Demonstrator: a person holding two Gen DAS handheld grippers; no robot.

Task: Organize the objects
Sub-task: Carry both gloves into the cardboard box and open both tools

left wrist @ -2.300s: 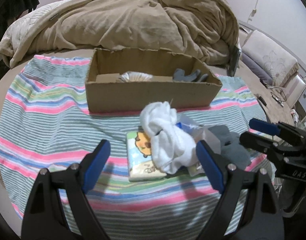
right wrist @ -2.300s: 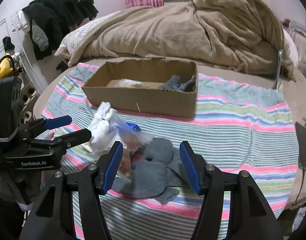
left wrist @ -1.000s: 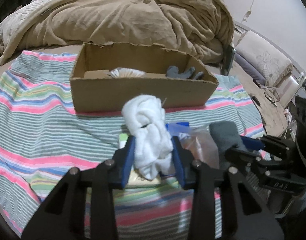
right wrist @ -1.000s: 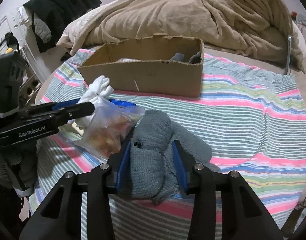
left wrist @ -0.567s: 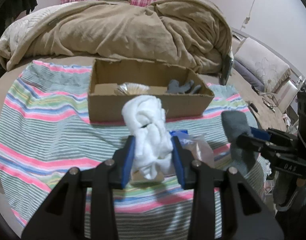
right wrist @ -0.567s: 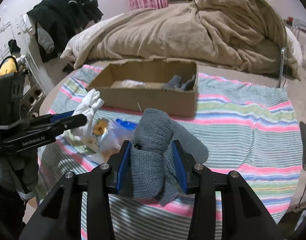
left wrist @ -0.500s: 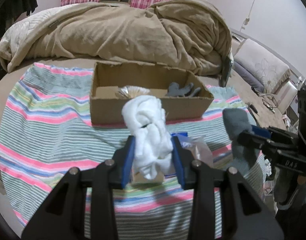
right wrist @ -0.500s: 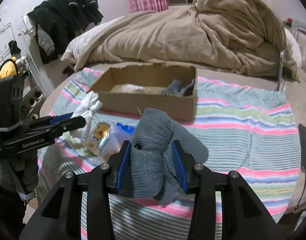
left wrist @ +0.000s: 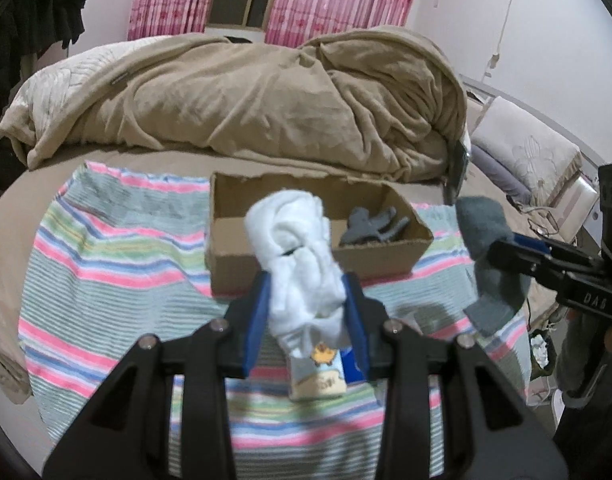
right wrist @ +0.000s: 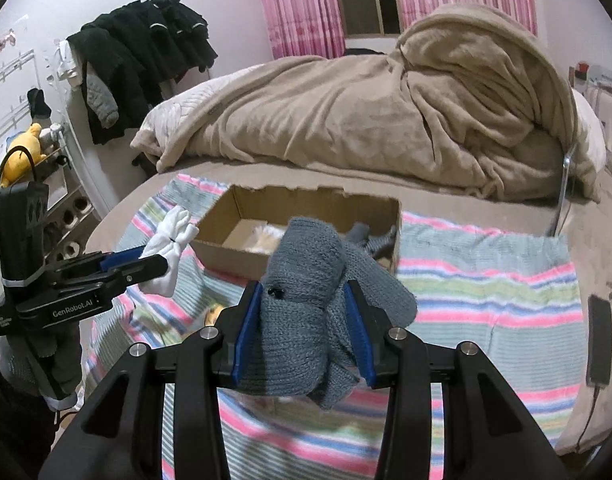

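My left gripper is shut on a white rolled sock bundle and holds it in the air in front of an open cardboard box. It also shows in the right wrist view, with the white bundle left of the box. My right gripper is shut on a grey knitted sock bundle, held above the striped cloth. The grey bundle also shows at the right of the left wrist view. Grey gloves lie inside the box.
A striped blanket covers the bed. A small cartoon-print packet lies on it below my left gripper. A beige duvet is piled behind the box. A dark phone lies at the right edge. Dark clothes hang at the left.
Both grippers, open around the bundles at first, have closed on them and lifted them upward, away from the blanket and toward the box.
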